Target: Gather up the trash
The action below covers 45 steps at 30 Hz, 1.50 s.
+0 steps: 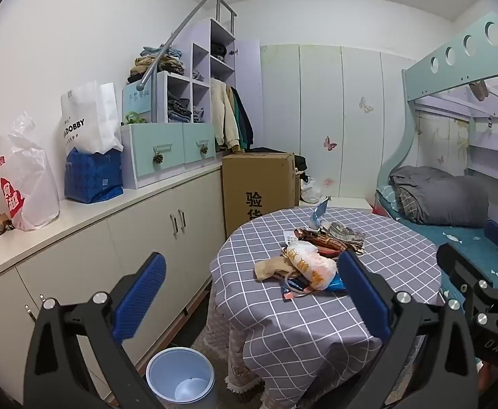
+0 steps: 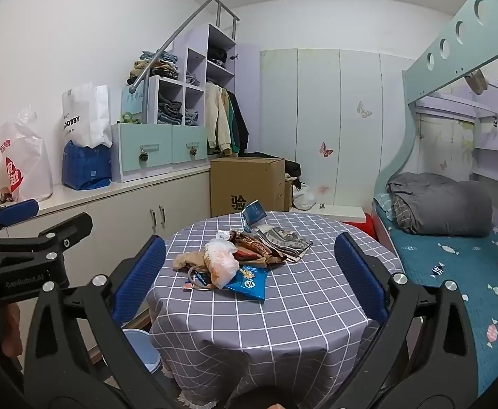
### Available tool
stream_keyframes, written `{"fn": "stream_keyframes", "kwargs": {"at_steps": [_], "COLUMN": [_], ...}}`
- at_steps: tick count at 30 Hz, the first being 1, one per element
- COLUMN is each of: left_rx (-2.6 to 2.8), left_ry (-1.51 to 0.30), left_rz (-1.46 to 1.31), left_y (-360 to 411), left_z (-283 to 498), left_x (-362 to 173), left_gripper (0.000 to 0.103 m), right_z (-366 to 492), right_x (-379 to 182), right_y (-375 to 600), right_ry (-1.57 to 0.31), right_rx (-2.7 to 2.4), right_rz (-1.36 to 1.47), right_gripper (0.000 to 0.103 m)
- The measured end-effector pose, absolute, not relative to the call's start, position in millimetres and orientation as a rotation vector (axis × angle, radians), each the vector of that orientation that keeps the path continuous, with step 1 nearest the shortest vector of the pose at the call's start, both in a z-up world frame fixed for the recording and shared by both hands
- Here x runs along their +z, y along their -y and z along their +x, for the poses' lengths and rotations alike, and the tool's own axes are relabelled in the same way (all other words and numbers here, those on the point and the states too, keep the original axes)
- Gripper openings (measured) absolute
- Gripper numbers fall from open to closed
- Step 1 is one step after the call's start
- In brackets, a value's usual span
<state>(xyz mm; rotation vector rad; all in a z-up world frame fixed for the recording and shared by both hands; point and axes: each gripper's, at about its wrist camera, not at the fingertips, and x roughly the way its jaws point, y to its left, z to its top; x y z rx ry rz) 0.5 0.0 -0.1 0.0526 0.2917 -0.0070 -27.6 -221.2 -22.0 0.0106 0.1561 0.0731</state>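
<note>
Blue-padded left gripper (image 1: pixel 252 293) and right gripper (image 2: pixel 249 276) both gape wide, empty, short of the trash pile (image 2: pixel 235 259).

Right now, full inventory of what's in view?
round table: 1, grey-and-white checked cloth, centre
trash pile: 1 heap of wrappers and bags, mixed colours, on the table
blue snack packet: 1, blue, near edge of the pile
trash bin: 1, pale blue, on the floor left of the table
cardboard box: 1, brown, behind the table
white plastic bag: 1, white with red print, on the counter
paper bag: 1, white, on the counter
bunk bed: 1, teal, right side
grey duvet: 1, folded on the bed
left hand-held gripper: 1, open
right hand-held gripper: 1, open
</note>
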Motion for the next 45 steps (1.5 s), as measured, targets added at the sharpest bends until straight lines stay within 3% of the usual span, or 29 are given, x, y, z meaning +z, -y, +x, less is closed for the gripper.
{"fn": "stream_keyframes", "kwargs": {"at_steps": [45], "left_rx": [-0.01], "left_ry": [-0.293], "left_rz": [0.038], "left_y": [1], "left_z": [0], "left_x": [-8], "left_gripper": [0.099], "right_z": [-26], "right_x": [-39], "right_y": [219], "right_ry": [-0.171], "right_rx": [0.081], "right_rz": [0.02], "right_gripper": [0.097]}}
